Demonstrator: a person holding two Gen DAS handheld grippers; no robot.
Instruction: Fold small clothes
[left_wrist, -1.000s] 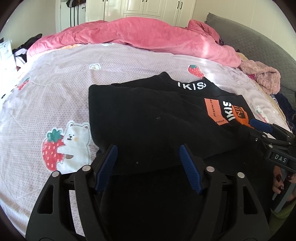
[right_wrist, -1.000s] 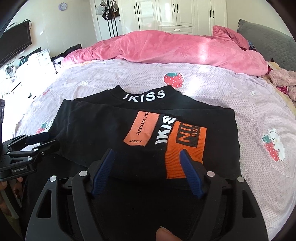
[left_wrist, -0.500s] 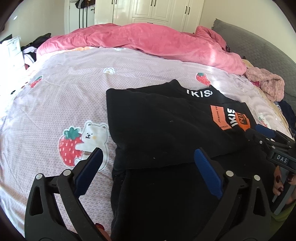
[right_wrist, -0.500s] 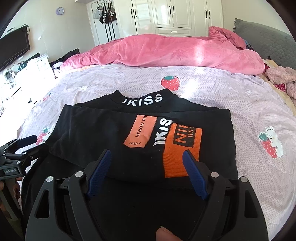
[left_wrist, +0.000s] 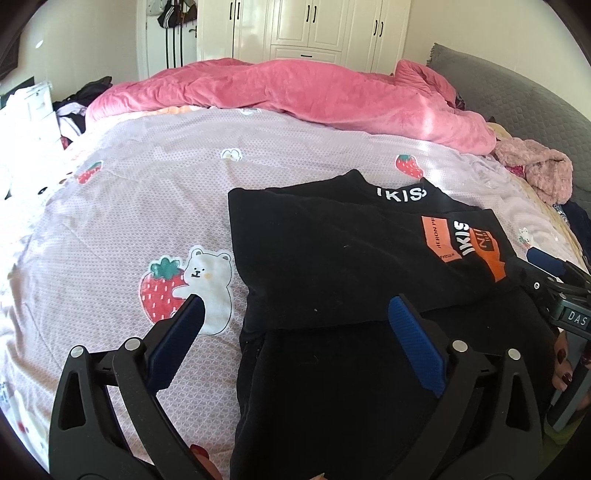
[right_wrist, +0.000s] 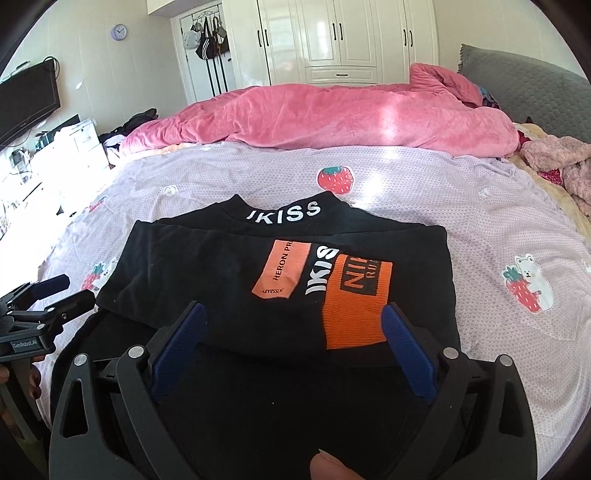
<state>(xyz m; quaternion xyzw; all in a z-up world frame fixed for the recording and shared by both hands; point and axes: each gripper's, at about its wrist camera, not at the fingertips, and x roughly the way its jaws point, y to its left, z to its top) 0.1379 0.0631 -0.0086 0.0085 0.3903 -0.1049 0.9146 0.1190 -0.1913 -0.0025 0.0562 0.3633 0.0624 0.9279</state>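
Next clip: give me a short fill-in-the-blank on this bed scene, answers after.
1. The black garment lies on a sheet printed with bears and ____.
2. The white letters at its collar read ____.
3. The bunched blanket behind it is ____.
4. The left tool has its jaws ____.

Answers: strawberries; IKISS; pink; open

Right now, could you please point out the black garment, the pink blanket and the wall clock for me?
black garment (right_wrist: 207, 266): right wrist view, on the plain folded top layer.
pink blanket (right_wrist: 332, 114): right wrist view, on its middle bulge.
wall clock (right_wrist: 118, 31): right wrist view, on its face.
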